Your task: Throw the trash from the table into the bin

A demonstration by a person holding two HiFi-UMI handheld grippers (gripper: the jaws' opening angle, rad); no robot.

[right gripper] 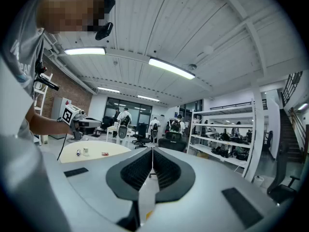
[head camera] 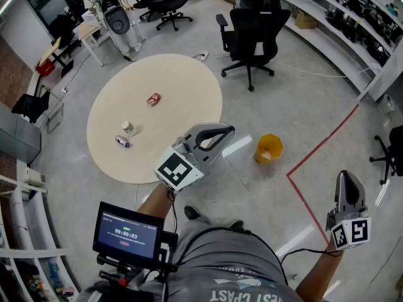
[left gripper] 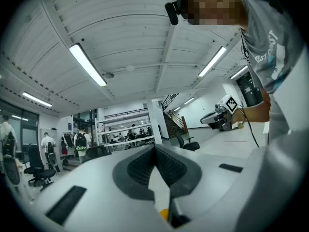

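In the head view, a red can (head camera: 153, 99), a pale cup (head camera: 129, 128) and a small wrapper (head camera: 122, 141) were seen on the round table (head camera: 189, 74), beyond the left gripper (head camera: 228, 131). The yellow bin (head camera: 269, 148) stood between it and the right gripper (head camera: 348, 175), its contents undiscernible. In each gripper view, the jaws were pressed together on nothing.

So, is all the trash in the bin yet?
Not yet, nothing looks done. Three bits sit on the round table: a red can, a small white container and a small bluish piece. In hand: nothing. The left gripper and right gripper have their jaws together, empty. Left: carrying all three to the yellow bin.
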